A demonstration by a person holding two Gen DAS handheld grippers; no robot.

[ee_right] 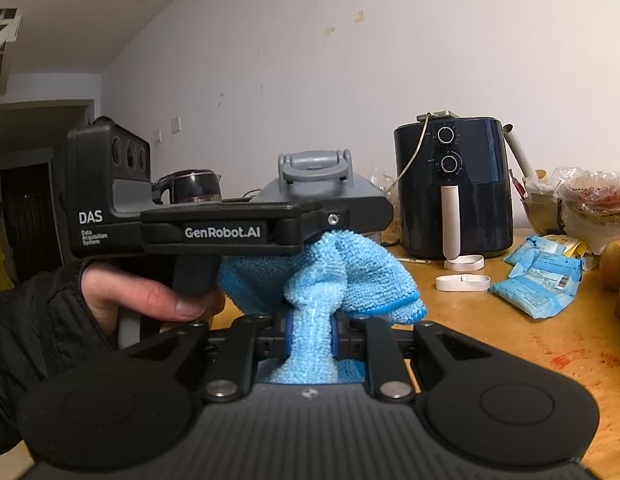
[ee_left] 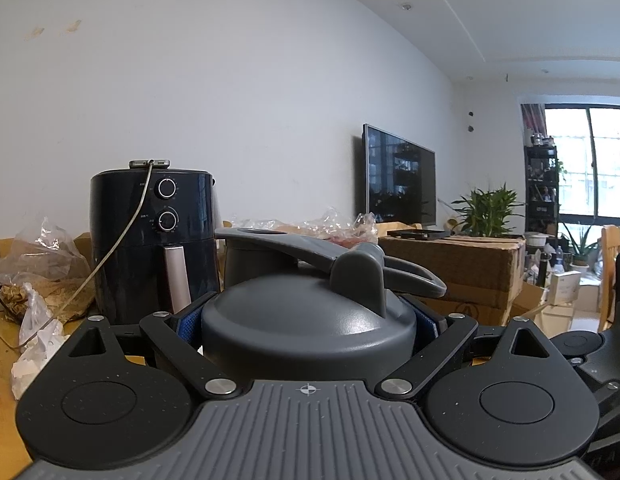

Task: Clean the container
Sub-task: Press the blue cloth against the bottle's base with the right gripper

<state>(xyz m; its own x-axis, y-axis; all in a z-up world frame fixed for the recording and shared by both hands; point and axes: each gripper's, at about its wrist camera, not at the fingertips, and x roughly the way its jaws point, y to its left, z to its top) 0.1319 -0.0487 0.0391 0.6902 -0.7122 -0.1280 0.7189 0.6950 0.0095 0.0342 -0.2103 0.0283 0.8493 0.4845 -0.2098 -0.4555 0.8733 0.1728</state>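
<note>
Tabletop (ee_right: 509, 344): upright container (ee_left: 310, 328) in left claw (ee_left: 308, 320).

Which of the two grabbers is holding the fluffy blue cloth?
The right gripper: its fingers pinch the blue cloth. The left gripper is clamped around the grey container with the flip lid instead.

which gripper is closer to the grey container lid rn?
Left. The left gripper is clamped around the grey container lid. The right gripper, shut on a blue microfibre cloth, sits beside and short of it.
</note>
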